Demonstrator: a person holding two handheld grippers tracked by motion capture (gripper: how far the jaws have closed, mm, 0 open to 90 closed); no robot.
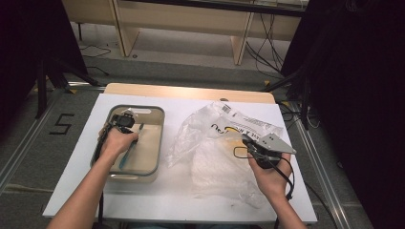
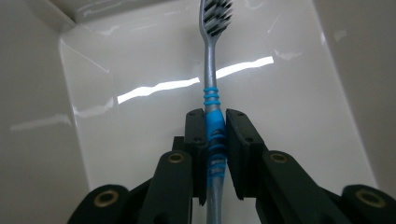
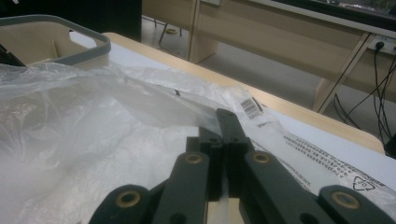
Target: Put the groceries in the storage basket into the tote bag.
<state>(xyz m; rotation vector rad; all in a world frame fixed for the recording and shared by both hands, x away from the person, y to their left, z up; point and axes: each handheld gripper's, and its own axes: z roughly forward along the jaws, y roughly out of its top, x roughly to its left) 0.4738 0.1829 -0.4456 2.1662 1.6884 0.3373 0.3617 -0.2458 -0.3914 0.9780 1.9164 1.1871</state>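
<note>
Gripping grey-and-blue plastic toothbrush (image 2: 211,93): left gripper (image 2: 215,128) is clamping its handle inside beige grey-rimmed bin (image 1: 157,143) | right gripper (image 3: 223,135) is pinching clear plastic bag (image 3: 93,126), jaws closed.

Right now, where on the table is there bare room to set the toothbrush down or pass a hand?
Bare white tabletop runs along the far edge behind the bin and the plastic bag, and as a strip along the near edge in front of both. The bin floor beside the toothbrush held in the left tongs is bare. The right half is crowded by the bag, pinched in the right tongs.
</note>
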